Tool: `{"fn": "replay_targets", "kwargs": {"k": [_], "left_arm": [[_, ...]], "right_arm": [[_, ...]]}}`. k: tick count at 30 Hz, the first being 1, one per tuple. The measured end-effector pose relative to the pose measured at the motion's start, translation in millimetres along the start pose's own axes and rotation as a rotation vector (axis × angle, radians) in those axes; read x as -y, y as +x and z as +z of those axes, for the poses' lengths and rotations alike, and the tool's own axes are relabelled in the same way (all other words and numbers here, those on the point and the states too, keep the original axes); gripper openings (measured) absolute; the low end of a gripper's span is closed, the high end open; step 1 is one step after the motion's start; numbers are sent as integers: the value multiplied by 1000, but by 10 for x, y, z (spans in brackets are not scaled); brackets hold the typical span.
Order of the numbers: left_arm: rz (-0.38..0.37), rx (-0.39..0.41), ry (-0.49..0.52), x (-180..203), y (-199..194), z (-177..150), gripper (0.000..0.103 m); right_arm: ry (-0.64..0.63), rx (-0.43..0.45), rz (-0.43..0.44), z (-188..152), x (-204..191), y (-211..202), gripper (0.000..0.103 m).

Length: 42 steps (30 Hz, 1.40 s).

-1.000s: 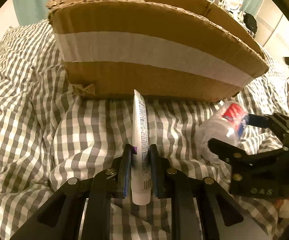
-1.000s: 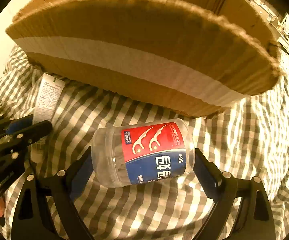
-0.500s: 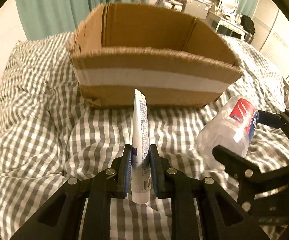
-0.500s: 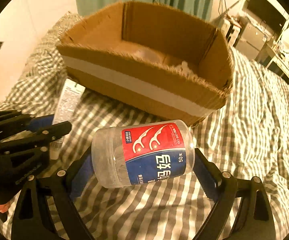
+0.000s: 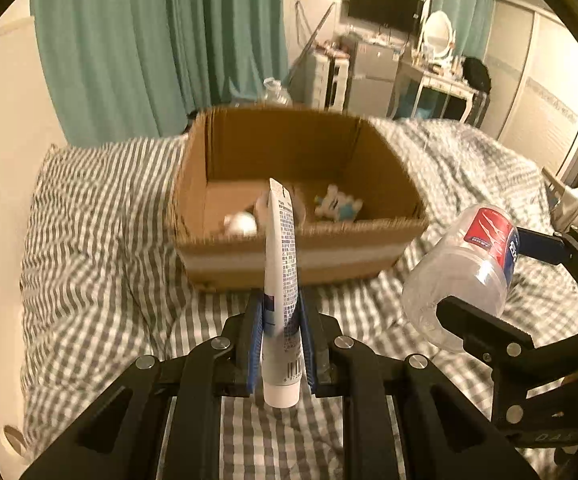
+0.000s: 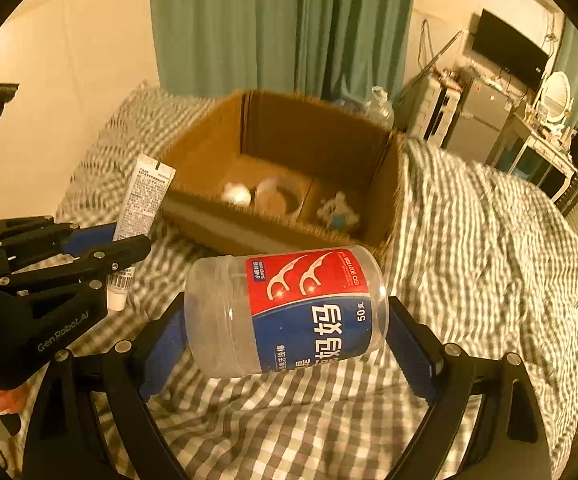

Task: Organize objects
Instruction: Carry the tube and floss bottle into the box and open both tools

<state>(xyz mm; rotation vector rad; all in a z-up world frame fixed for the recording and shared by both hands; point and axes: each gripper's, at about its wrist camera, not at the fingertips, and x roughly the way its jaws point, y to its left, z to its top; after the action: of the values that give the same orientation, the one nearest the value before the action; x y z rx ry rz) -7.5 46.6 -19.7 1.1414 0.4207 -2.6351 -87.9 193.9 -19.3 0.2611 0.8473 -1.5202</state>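
A white tube [image 5: 281, 292] is clamped upright between the closed fingers of the left gripper [image 5: 279, 344], its cap end hanging below the jaws and its crimped end pointing up. A clear floss-pick jar [image 6: 289, 312] with a red and blue label is held lying on its side in the right gripper [image 6: 289, 344], whose wide-set fingers are pressed against its two ends. Both things are carried in the air above the checked bedspread [image 5: 101, 240], short of the open cardboard box [image 5: 385, 168] that is set on the bed ahead.

Inside the box several things are already seen: a small round white object [image 6: 236, 194], a clear round container [image 6: 279, 198] and a small white and blue figure [image 6: 337, 210]. These are blurred, and what they are cannot be told more closely.

The task is judged to be well under way. Part of the sorting appears done, since the box is partly filled, and the two held things have been picked up but not yet delivered. What is left, as far as can be seen, is for the tube and the jar to be carried over the near wall of the box and released inside. No other loose items are seen on the bed in these views, though much of it is hidden.
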Motion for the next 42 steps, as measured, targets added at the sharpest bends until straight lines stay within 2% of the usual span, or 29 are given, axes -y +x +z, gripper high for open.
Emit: {"fn": "replay_targets", "kwargs": {"k": [5, 11, 19, 23, 27, 34, 42], "left_arm": [[4, 78, 3, -43, -146, 293, 18], [21, 129, 1, -123, -131, 712, 18], [33, 196, -17, -236, 50, 1365, 18], [26, 211, -32, -257, 280, 1592, 18], [18, 180, -25, -249, 648, 1638, 18], [44, 52, -34, -274, 1378, 1607, 18], [55, -23, -40, -246, 1702, 1685, 18]], "right_arm": [[-13, 74, -27, 325, 84, -238, 92], [-14, 155, -37, 781, 199, -340, 92], [20, 252, -22, 1507, 395, -229, 92], [47, 291, -6, 1725, 476, -48, 92], [44, 275, -10, 1851, 563, 321, 92], [54, 190, 22, 1916, 735, 1095, 92], [34, 106, 44, 1824, 790, 1698, 92]]}}
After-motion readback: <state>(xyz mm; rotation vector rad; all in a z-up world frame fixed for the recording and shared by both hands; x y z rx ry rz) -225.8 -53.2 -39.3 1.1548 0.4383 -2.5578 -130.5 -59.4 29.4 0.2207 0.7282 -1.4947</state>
